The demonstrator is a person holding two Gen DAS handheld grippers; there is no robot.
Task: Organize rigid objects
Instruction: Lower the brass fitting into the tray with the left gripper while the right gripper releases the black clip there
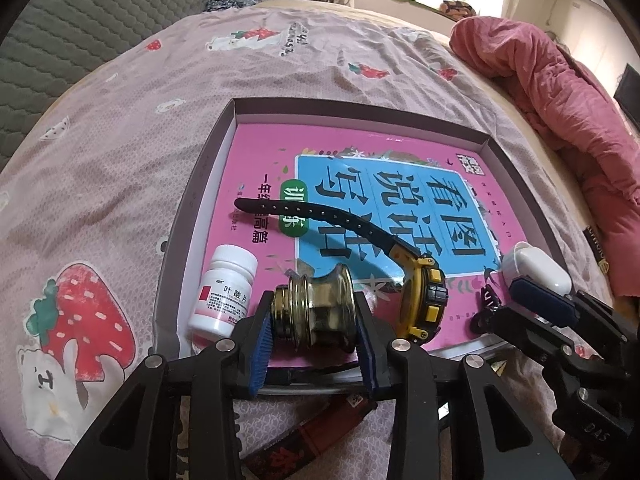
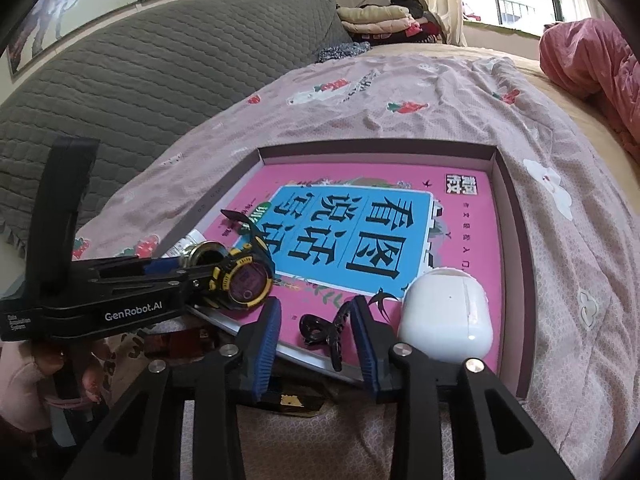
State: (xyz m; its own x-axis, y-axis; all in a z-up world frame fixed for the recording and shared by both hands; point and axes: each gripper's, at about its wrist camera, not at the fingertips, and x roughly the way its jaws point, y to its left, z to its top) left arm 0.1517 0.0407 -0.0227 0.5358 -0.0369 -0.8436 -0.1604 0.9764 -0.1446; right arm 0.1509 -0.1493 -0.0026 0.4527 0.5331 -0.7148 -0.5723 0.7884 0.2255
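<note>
Brass fitting, a threaded metal spool with a flared collar, sits clamped between the jaws of your left gripper at the near edge of the shallow box; expect it to be heavy, rigid and slick, so grip the flat sides, not the threads. Your right gripper has its jaws apart, straddling the black hair clip, light, springy plastic. Beyond lie the hard white case, the yellow watch with flexible strap, and the pill bottle, all on the glossy pink book.
</note>
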